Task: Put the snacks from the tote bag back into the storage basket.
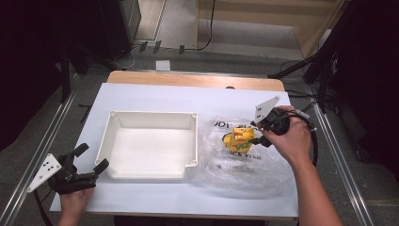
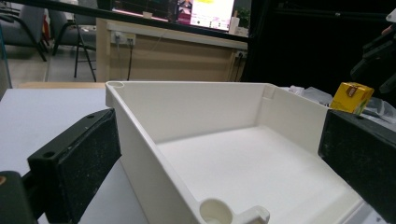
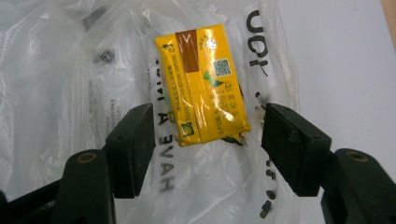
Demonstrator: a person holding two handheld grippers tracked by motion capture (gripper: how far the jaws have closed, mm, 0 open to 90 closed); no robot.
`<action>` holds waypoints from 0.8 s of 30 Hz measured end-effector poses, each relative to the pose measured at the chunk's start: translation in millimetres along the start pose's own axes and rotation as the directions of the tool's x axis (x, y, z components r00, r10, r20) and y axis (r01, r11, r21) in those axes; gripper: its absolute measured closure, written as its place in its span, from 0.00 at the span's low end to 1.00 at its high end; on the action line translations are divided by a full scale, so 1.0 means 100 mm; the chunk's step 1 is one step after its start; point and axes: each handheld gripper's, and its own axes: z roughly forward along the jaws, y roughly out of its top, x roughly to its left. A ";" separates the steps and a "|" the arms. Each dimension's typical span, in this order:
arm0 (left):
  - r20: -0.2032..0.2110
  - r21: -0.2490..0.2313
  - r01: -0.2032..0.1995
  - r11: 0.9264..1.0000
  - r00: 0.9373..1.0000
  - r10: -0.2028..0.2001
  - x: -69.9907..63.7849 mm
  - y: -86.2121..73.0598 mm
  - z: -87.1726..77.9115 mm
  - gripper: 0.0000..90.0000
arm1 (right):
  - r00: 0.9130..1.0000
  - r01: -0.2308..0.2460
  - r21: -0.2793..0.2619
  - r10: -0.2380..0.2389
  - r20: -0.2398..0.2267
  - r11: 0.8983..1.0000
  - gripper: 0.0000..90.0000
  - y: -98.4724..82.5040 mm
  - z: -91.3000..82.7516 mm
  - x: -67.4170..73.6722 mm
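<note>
Sitting on a crinkly clear plastic bag (image 1: 244, 157) is a small yellow carton (image 3: 203, 84), right of the white tray (image 1: 110, 141) on the table (image 1: 155, 94). In the right gripper view its long axis runs pretty much straight away from the camera, tipped a little, and its near end lies between the two pads, which stand wide with a gap on each side. So the right gripper (image 1: 260, 133) is spread around it, not pinching yet. I'd guess a squeeze across the short sides comes next. The left gripper (image 1: 91, 169) is parked well apart at the tray's near-left corner, jaws wide, holding nothing.
</note>
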 end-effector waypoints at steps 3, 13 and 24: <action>0.001 0.000 0.000 1.000 1.000 0.000 0.00 0.00 0.00 0.00 | 1.000 0.022 0.028 -0.022 -0.013 0.999 0.40 0.07 0.00 0.00; 0.001 0.001 -0.001 1.000 1.000 0.001 0.00 0.00 0.00 0.00 | 0.995 0.085 0.127 -0.078 -0.061 0.988 0.41 0.27 0.16 -0.07; 0.003 -0.004 0.003 1.000 1.000 -0.003 0.01 0.00 0.00 0.00 | 0.989 0.118 0.233 -0.095 -0.109 0.965 0.48 0.41 0.39 -0.09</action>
